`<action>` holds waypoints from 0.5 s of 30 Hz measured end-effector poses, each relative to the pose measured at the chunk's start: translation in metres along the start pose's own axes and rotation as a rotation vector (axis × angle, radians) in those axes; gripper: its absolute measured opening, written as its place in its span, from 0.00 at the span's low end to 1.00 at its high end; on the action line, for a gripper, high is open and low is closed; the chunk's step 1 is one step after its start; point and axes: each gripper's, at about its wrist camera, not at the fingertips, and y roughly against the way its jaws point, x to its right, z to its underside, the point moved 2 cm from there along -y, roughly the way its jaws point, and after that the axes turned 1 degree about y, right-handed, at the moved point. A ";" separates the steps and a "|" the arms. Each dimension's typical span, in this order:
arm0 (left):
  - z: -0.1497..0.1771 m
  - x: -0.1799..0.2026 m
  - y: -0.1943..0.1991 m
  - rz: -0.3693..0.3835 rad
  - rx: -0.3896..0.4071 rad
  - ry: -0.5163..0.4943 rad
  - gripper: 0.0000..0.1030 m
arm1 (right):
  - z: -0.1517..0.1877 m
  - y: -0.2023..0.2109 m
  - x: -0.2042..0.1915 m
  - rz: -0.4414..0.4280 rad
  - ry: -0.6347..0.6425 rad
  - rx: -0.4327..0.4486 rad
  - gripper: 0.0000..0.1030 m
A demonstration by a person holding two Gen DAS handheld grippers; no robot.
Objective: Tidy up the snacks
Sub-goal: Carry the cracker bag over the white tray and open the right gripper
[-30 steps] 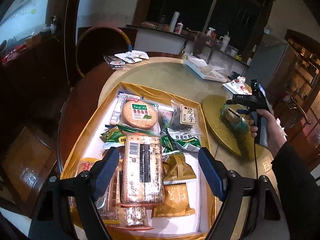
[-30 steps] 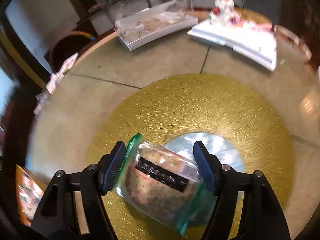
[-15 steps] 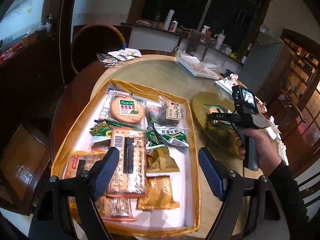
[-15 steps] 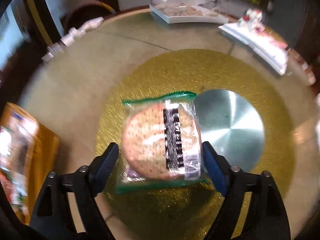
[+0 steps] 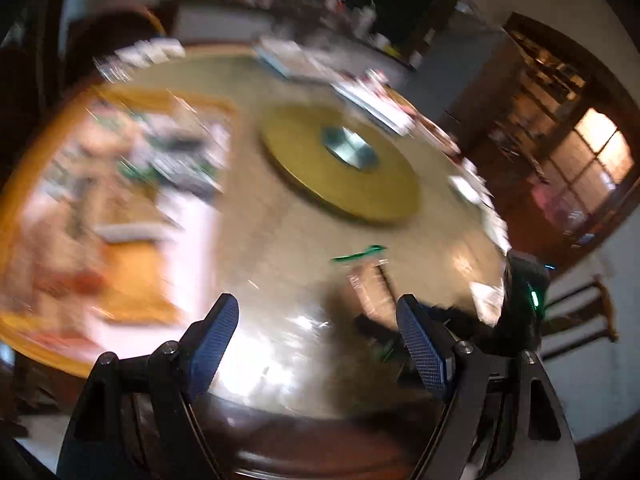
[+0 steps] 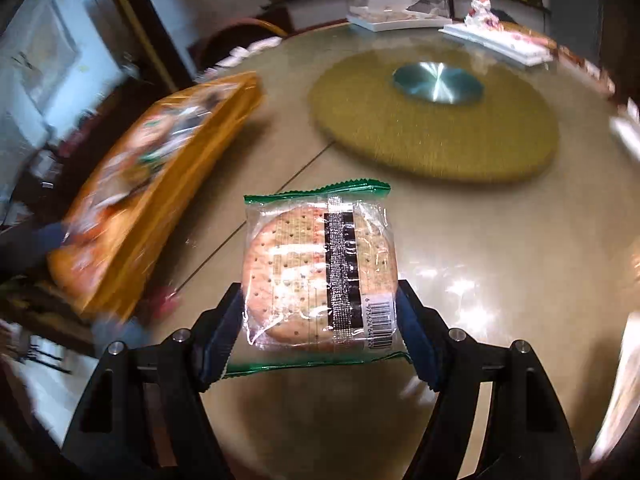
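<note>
My right gripper (image 6: 320,312) is shut on a round cracker in a clear green-edged wrapper (image 6: 320,272), held above the glossy table. The cracker pack shows blurred in the left wrist view (image 5: 366,276), with the right gripper's body (image 5: 520,304) behind it. The orange snack box (image 6: 152,184) full of packets lies to the left; it is blurred in the left wrist view (image 5: 24,184). My left gripper (image 5: 316,340) is open and empty above the table's near edge.
A gold turntable (image 6: 432,132) with a steel hub (image 6: 438,82) sits mid-table, also in the left wrist view (image 5: 340,168). White trays (image 6: 496,42) stand at the far side. A chair (image 6: 240,36) is behind the table.
My right gripper closed on the cracker pack and lifted it off the turntable toward the near edge. My left gripper swung right, away from over the snack box.
</note>
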 end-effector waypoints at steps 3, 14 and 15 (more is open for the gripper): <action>0.019 0.023 -0.027 0.072 -0.083 -0.024 0.77 | 0.027 0.017 -0.005 -0.051 -0.002 0.025 0.72; 0.046 0.015 -0.044 0.068 -0.131 0.078 0.29 | 0.061 0.026 -0.033 -0.169 0.057 0.051 0.72; 0.047 0.013 -0.042 0.065 -0.125 0.077 0.28 | 0.061 0.026 -0.037 -0.166 0.059 0.054 0.72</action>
